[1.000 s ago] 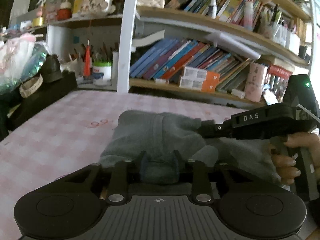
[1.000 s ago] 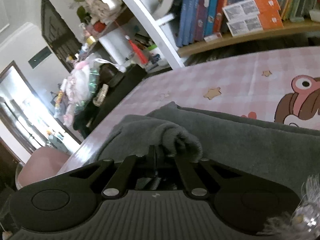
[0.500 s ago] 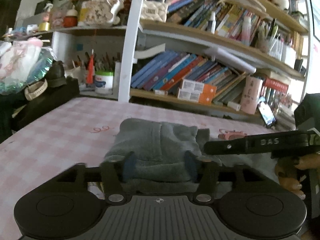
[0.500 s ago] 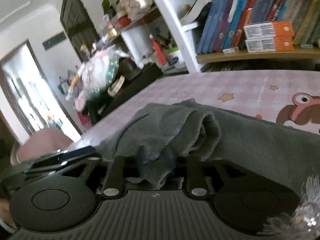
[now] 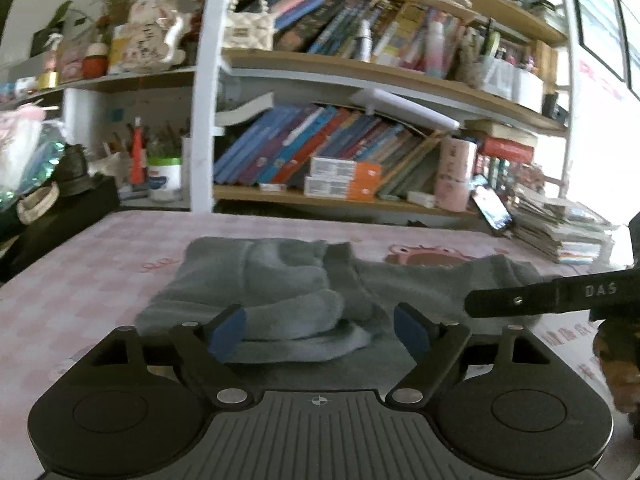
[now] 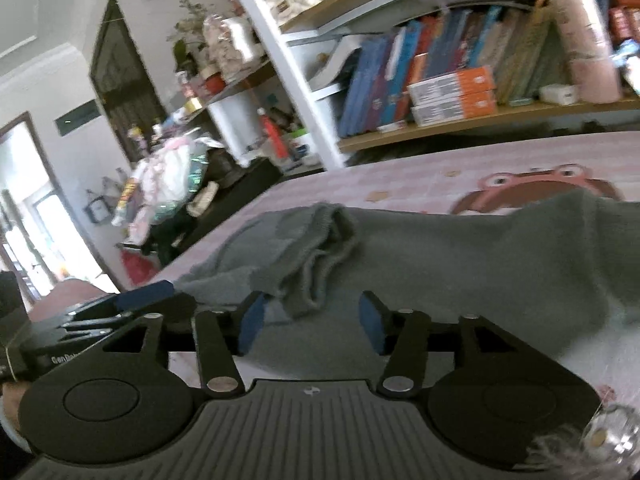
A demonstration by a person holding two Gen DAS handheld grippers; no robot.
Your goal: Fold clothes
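Observation:
A grey knit garment [image 5: 280, 280] lies on the pink checked tabletop [image 5: 100, 264], with a sleeve folded over into a thick roll at its near left. My left gripper [image 5: 320, 330] is open just in front of that roll, nothing between its blue pads. In the right wrist view the same grey garment [image 6: 460, 256] spreads across the table, its ribbed cuff [image 6: 320, 248] bunched ahead of my right gripper [image 6: 310, 326], which stands open and empty. The right gripper's black finger [image 5: 552, 294] reaches in from the right of the left wrist view.
A bookshelf [image 5: 340, 196] crammed with books stands along the table's far edge. A stack of books [image 5: 560, 232] and a phone [image 5: 492, 208] sit at the far right. Dark bags [image 5: 60, 208] crowd the left edge. A cartoon print [image 6: 540, 188] marks the cloth beyond the garment.
Both grippers let go of the grey garment and opened wide. They drew back towards me, and the folded sleeve dropped onto the garment.

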